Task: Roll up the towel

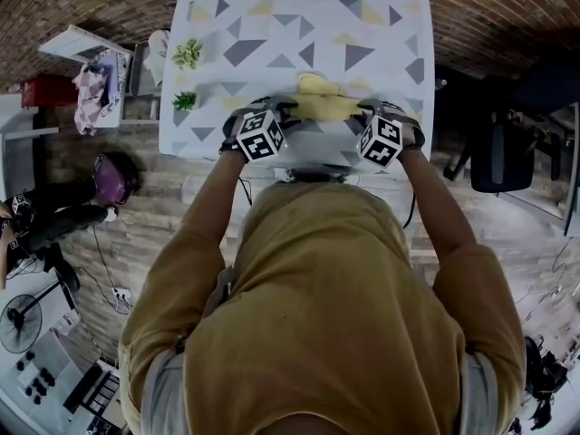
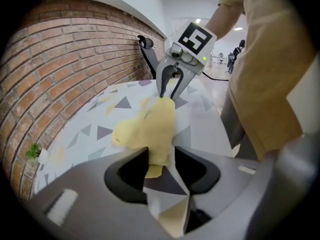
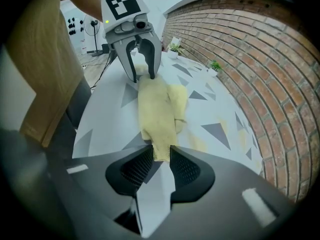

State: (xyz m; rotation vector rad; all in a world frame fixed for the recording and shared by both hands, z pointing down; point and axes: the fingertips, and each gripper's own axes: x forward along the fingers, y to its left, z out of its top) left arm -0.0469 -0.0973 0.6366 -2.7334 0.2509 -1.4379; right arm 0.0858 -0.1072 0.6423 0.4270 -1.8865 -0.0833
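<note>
Left tongs (image 2: 161,156) at 9 o'clock, right tongs (image 3: 160,156) at 3, each clamped the towel (image 1: 319,107); rolling well needed matched wrist turns

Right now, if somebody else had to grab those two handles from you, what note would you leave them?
Left gripper: shut on one end of the yellow towel.
Right gripper: shut on the other end.
Towel: bunched lengthwise, stretched between the two near the front edge of the patterned table.
Done: towel gathered into a loose strip.
Left: it is not a tidy roll yet; finish rolling it.
</note>
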